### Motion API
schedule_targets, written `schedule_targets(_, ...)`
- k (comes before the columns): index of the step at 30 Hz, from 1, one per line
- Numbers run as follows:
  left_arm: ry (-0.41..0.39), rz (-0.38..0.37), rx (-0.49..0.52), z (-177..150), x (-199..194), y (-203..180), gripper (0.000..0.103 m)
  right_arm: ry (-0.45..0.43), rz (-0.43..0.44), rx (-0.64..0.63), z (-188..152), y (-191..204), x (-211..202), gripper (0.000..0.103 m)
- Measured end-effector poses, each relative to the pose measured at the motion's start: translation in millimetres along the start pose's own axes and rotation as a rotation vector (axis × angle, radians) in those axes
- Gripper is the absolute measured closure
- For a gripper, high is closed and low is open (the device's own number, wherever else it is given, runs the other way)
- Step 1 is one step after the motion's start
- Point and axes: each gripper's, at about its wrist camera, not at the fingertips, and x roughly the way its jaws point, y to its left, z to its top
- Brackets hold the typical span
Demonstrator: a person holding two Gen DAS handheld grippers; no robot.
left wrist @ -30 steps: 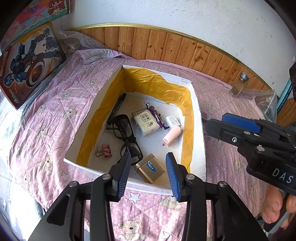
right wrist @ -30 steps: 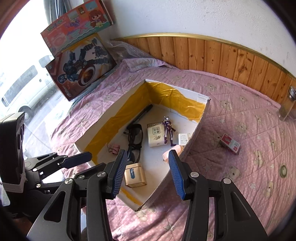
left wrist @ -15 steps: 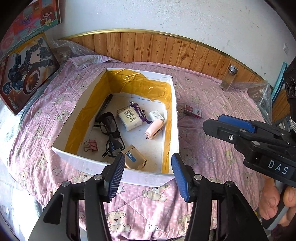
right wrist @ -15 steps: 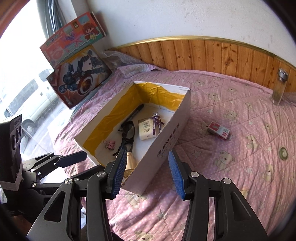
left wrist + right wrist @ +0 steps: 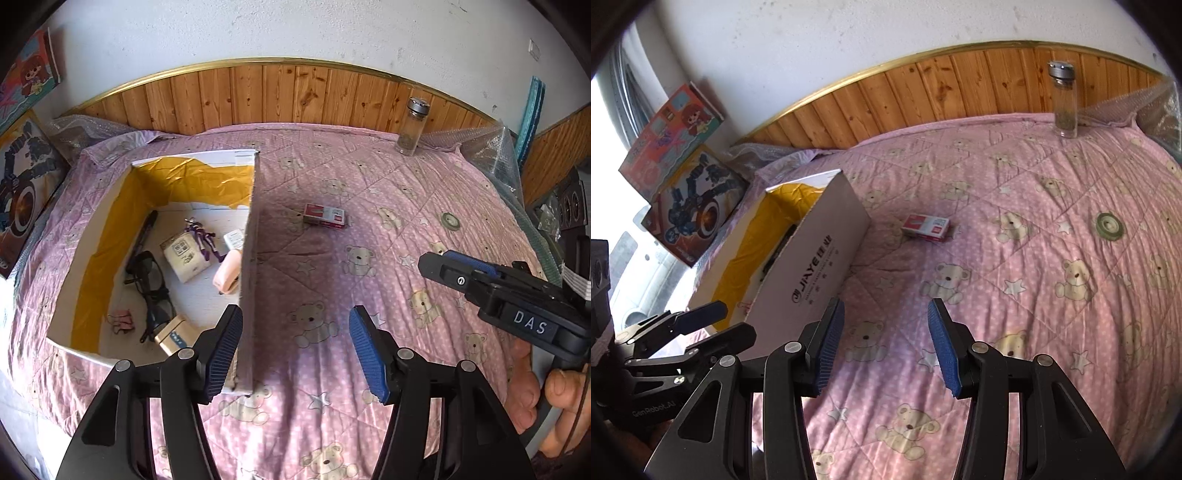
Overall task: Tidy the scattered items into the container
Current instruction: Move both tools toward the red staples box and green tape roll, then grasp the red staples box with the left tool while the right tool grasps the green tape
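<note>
Cardboard, white outside and lined with yellow tape, forms the one open box (image 5: 110, 236) at the left of the left wrist view. Inside it lie one black pen (image 5: 143, 232) along the left wall, one pair of black glasses (image 5: 150, 284), one pink binder clip (image 5: 122, 320), one gold box (image 5: 170, 335) at the lower edge, one white packet (image 5: 185, 255), one purple figure (image 5: 202, 236), one small white item (image 5: 234, 238) and one pink item (image 5: 228, 276) against the right wall. The left gripper (image 5: 295, 352) hangs released at lower centre, both blue pads apart, its left pad over the box's near corner. On the pink bear-print quilt (image 5: 388, 295), one red-and-white small carton (image 5: 325, 216) lies at centre, outside the box, well apart from both grippers. One glass jar (image 5: 412, 127) stands upright at upper right by the wood panelling. The right gripper (image 5: 884, 345) is likewise released, empty, above bare quilt. One green round disc (image 5: 1110, 226) lies at right.
</note>
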Motion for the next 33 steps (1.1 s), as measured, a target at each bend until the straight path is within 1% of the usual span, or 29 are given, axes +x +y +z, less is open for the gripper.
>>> schedule_targets(4, 0.022, -0.029, -0.008, 13.5, 18.6, -18.1, 0.037, 0.007, -0.038, 0.027, 1.4, -28.7, 6.7, 0.053)
schedule_targets(7, 0.048, -0.047, -0.029, 24.2, 37.4, -28.0, 0.034, -0.005, -0.083, 0.068, 8.9, -62.3, 5.5, 0.053)
schedule_targets(11, 0.108, -0.079, -0.051, 39.8, 71.0, -39.5, 0.033, -0.047, -0.161, 0.175, 30.6, -127.1, -3.8, 0.052)
schedule_targets(14, 0.139, -0.073, -0.073, 54.0, 100.6, -46.2, 0.033, -0.059, -0.247, 0.230, 49.3, -177.0, -1.6, 0.048)
schedule_targets(16, 0.165, -0.070, -0.096, 64.3, 122.0, -48.7, 0.033, -0.046, -0.289, 0.251, 60.5, -207.2, 8.4, 0.046)
schedule_targets(19, 0.190, -0.069, -0.155, 78.5, 151.9, -47.6, 0.033, -0.004, -0.346, 0.252, 72.2, -240.3, 30.8, 0.044)
schedule_targets(22, 0.218, -0.059, -0.208, 91.1, 182.9, -42.9, 0.033, 0.035, -0.379, 0.225, 81.3, -260.8, 53.9, 0.043)
schedule_targets(26, 0.246, -0.041, -0.305, 103.1, 218.8, -29.2, 0.033, 0.078, -0.439, 0.153, 88.9, -271.5, 81.4, 0.042)
schedule_targets(28, 0.252, -0.012, -0.357, 108.8, 234.0, -20.2, 0.033, 0.107, -0.479, 0.123, 90.8, -278.6, 95.6, 0.042)
schedule_targets(29, 0.255, -0.008, -0.382, 111.3, 241.8, -16.2, 0.032, 0.110, -0.483, 0.115, 91.1, -282.3, 100.7, 0.038)
schedule_targets(30, 0.263, 0.001, -0.403, 113.5, 250.4, -13.1, 0.031, 0.099, -0.476, 0.111, 91.9, -285.3, 103.1, 0.036)
schedule_targets(33, 0.272, 0.026, -0.444, 120.1, 272.9, -7.5, 0.031, 0.105, -0.453, 0.088, 94.4, -289.2, 111.2, 0.034)
